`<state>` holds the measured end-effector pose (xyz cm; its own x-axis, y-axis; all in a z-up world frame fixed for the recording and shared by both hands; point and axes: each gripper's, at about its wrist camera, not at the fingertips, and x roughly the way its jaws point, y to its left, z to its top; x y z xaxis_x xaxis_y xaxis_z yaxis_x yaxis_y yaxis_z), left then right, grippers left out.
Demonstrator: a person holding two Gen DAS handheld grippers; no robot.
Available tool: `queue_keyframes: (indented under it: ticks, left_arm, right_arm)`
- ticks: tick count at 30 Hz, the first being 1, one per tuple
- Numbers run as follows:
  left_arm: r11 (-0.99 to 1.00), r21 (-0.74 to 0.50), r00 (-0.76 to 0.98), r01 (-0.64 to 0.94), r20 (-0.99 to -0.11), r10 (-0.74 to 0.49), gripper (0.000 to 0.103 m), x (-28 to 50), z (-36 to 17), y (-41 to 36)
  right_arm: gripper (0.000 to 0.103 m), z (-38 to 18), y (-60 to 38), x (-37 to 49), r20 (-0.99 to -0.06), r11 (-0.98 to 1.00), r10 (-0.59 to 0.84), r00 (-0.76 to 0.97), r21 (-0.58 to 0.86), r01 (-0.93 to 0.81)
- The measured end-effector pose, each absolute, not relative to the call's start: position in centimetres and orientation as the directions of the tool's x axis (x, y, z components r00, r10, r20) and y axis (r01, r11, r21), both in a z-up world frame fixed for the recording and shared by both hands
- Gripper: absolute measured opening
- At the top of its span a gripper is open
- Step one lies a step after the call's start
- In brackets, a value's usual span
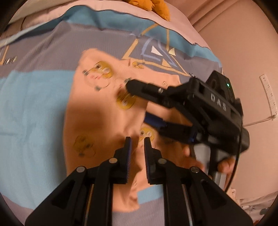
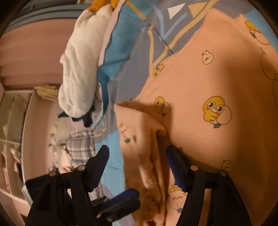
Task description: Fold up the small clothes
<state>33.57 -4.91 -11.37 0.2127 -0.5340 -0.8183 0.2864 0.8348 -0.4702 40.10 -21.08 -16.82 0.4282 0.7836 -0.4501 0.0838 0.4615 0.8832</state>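
Note:
A small peach garment (image 1: 97, 107) printed with yellow ducks lies spread on a blue and grey bedspread (image 1: 31, 97). In the left wrist view my left gripper (image 1: 138, 139) stands over its near part, jaws almost together with a raised fold of the garment pinched between the pads. My right gripper (image 1: 140, 102) reaches in from the right above the garment, held by a person's hand (image 1: 224, 165), and is open. In the right wrist view, my right gripper (image 2: 138, 154) straddles a rumpled ridge of the garment (image 2: 199, 83) without pressing on it. A blue-padded finger of the left gripper (image 2: 126, 193) shows below.
An orange plush toy (image 1: 156, 7) sits at the head of the bed. A white plush (image 2: 80, 69) and a plaid cloth (image 2: 81, 147) lie off the bed's edge. A pink wall with a socket strip (image 1: 268, 93) stands to the right. Shelves (image 2: 10, 121) are beyond.

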Motion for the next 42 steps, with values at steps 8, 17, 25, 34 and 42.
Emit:
queue_keyframes:
  ticks: [8,17,25,34,42]
  left_arm:
    - [0.852,-0.481,0.272,0.206,-0.809,-0.522,0.013,31.0,-11.2,1.0]
    - [0.839,-0.517,0.295,0.171,-0.785,-0.544,0.014,30.3,-10.7,2.7]
    - [0.813,-0.533,0.262,0.233,-0.771,-0.58,0.016,31.0,-11.2,-1.4]
    - [0.777,-0.517,0.237,0.359,-0.755,-0.611,0.016,32.4,-11.0,-8.5]
    - [0.801,-0.478,0.198,0.361,-0.8,-0.567,0.016,32.8,-13.8,-10.1]
  right_arm:
    - [0.028,-15.4,-19.1,41.2,-0.559,0.62,0.713,0.423,0.784,-0.009]
    - [0.009,-9.8,-20.7,40.6,-0.639,0.776,0.586,0.498,0.62,-0.117]
    - [0.009,-6.3,-27.8,40.4,-0.691,0.858,0.452,0.564,0.509,-0.064]
    - [0.011,-13.9,-31.7,42.5,-0.659,0.749,0.536,0.528,0.659,0.063]
    - [0.023,-10.5,-34.3,42.6,-0.463,0.671,0.484,0.743,0.741,0.024]
